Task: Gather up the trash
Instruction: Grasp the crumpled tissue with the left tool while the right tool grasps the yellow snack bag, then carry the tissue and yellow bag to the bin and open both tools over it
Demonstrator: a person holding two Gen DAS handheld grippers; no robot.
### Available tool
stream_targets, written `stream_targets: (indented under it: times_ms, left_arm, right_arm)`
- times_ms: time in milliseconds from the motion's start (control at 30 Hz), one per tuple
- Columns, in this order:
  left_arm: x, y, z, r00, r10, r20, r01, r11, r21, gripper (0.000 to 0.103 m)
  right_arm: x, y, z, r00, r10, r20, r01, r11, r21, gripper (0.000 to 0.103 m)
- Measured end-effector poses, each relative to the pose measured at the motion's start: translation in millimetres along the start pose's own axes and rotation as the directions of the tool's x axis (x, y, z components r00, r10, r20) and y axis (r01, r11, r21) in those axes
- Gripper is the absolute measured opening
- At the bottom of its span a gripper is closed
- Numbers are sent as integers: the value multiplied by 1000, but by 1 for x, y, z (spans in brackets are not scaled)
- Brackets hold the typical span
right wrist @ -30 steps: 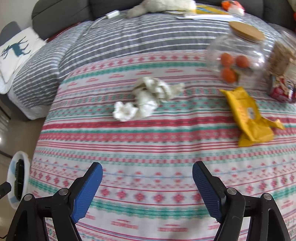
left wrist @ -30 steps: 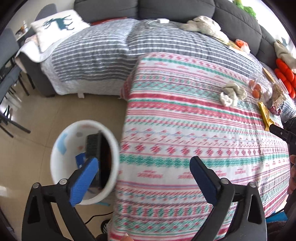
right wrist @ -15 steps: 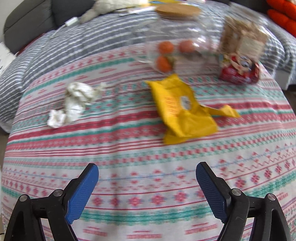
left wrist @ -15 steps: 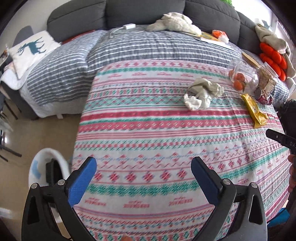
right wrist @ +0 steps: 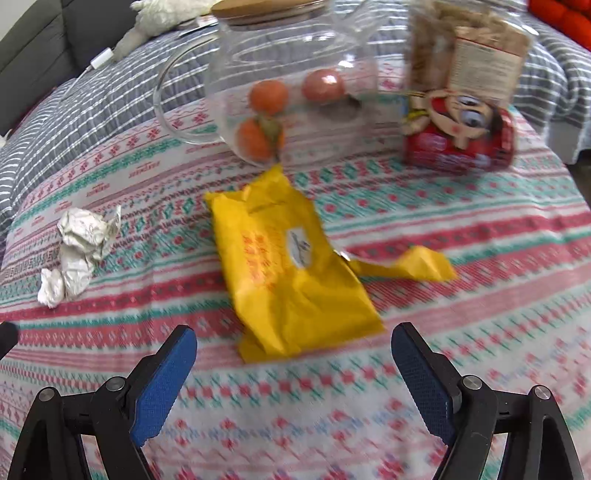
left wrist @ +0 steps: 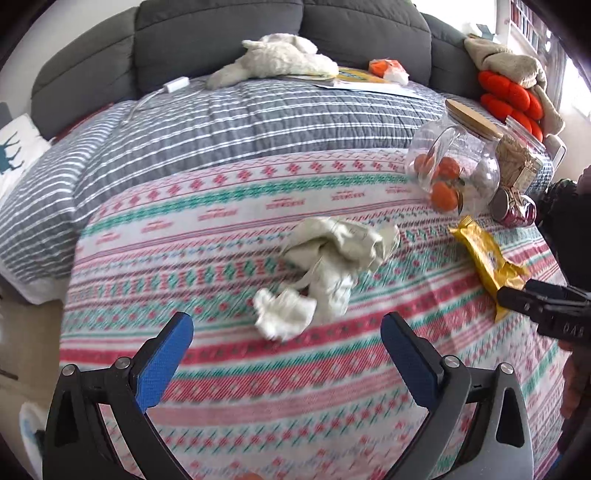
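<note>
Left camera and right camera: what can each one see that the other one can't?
Only the left wrist view shows the orange cushions, the deer pillow and the whole sofa back. Only the right wrist view shows the cartoon face on the red tin. Both show the crumpled paper, the yellow wrapper, the glass jar with oranges, and open blue jaws.
</note>
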State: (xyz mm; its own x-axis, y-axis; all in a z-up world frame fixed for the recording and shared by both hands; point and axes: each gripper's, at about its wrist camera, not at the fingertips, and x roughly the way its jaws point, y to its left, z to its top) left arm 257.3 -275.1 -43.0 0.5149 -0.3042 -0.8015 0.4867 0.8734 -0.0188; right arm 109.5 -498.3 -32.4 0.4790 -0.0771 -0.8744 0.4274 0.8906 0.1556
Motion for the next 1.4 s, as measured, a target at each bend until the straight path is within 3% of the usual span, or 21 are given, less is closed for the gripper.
stream_targets:
  times_ms: [100,133,200,300,433,633,867,1033,1200,1400]
  left_arm:
    - [19,-5,7,1000,-21,-6,21,1000,-5,94]
    - [28,-6,9,999,-34,-16,34,999,-12,87]
    - [39,-4,11,998,-51,-33,50,998,-35,73]
    - [44,-1,14,997,-80,-22,79,995,-54,63]
    - [47,5,22,989,-145,-37,142,987,-77,18]
    - [19,13,25,978,-210,-4,209,973,-101,10]
    - [-42,32,9,975,-221,30,223,970,-100,10]
    - [-91,75,-27,988,-152,20,154,979,-133,10]
    - [-135,131,-71,999,-47,4,47,984,-172,10]
    - [-173,222,-131,999,36,-25,-42,949,-311,10]
  right_arm:
    - [13,0,5,1000,-27,-6,27,1000,-4,86]
    - [16,-1,6,999,-36,-11,36,999,-6,84]
    - [25,-6,7,999,-46,-26,46,999,-6,72]
    - [25,-8,6,999,-42,-12,42,999,-22,71]
    - [23,-9,6,999,-31,-9,31,999,-30,68]
    - [6,-11,3,1000,2,-2,-2,1000,-24,67]
    - [-27,3,-6,999,33,12,-32,998,-46,66]
    - [-56,32,-21,996,86,5,-85,993,-86,66]
    - [-74,93,-37,989,146,-13,-146,974,-172,66]
    - [-74,198,-63,967,239,-86,-254,923,-289,67]
